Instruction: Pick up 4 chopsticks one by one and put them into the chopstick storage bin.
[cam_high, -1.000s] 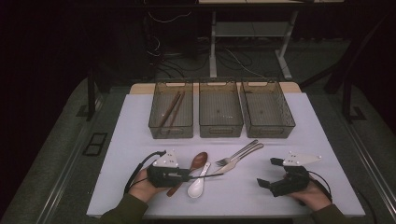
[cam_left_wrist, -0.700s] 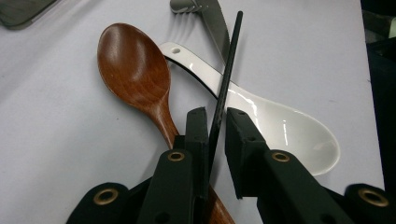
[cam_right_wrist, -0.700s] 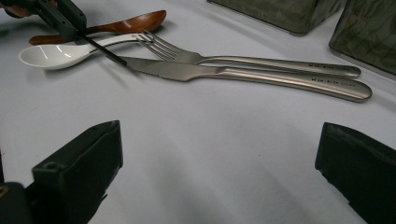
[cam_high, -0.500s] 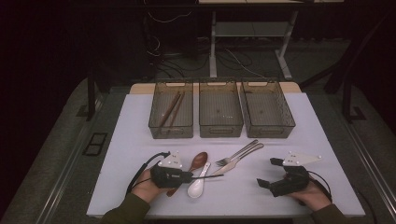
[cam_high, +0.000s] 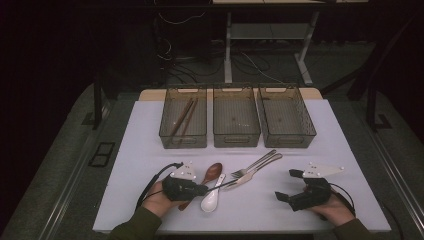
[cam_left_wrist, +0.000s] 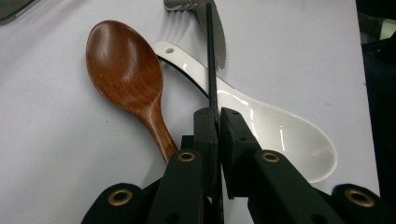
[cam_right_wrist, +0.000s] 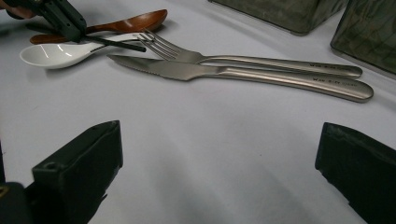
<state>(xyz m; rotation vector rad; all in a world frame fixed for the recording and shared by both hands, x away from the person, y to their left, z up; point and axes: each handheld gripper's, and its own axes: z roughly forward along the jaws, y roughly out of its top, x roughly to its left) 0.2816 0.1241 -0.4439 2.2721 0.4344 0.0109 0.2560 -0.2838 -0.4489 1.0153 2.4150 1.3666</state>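
Gripping a thin black chopstick (cam_left_wrist: 211, 60), lower centre of the bench (cam_high: 140, 150), the left gripper (cam_high: 202, 189) has just closed its jaws. Lift level, clearing the white spoon (cam_left_wrist: 280, 133). Right gripper (cam_high: 290, 185) jaws gape, empty.

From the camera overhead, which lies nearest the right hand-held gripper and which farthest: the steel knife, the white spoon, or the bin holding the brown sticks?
Starting from the right hand-held gripper:
1. Steel knife, just up and to its left.
2. White spoon, farther left, beside the other gripper.
3. Bin with brown sticks, leftmost of three at the table's far side.
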